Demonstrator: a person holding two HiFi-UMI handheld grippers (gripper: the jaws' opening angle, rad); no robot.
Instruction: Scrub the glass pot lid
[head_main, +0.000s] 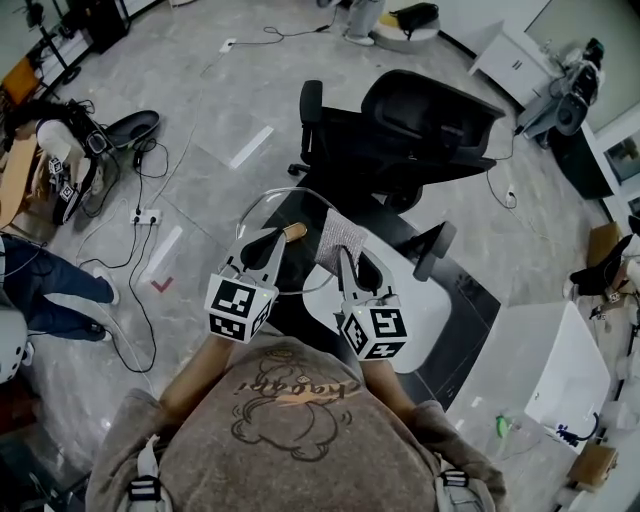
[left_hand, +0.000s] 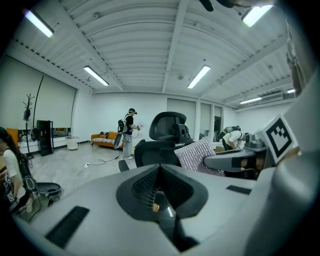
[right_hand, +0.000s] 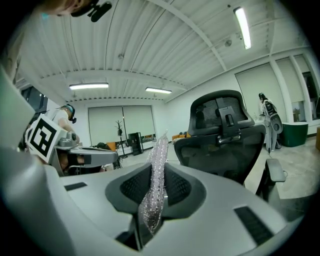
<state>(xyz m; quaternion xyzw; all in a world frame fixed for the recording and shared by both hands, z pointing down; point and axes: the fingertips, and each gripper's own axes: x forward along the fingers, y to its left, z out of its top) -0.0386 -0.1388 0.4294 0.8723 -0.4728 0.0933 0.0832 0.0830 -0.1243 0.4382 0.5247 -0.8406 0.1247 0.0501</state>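
No brand can be read: the print on the shirt (head_main: 290, 395) is too small, and each gripper carries only a cube (head_main: 240, 307) with black and white square markers. A black mesh chair (head_main: 420, 130) stands just behind the grippers. Cables (head_main: 150, 190) lie on the grey floor (head_main: 230, 90), and a white table (head_main: 545, 375) is at the right.

The left gripper (head_main: 260, 240) is clenched on the rim of the lid (head_main: 300, 270), a round disc of clear glass with a brown knob (head_main: 294, 231), held in the air before the person. The right gripper (head_main: 350, 262) grasps a silver, glittering cloth (head_main: 338, 235) (just beside the lid; whether they touch I cannot tell).
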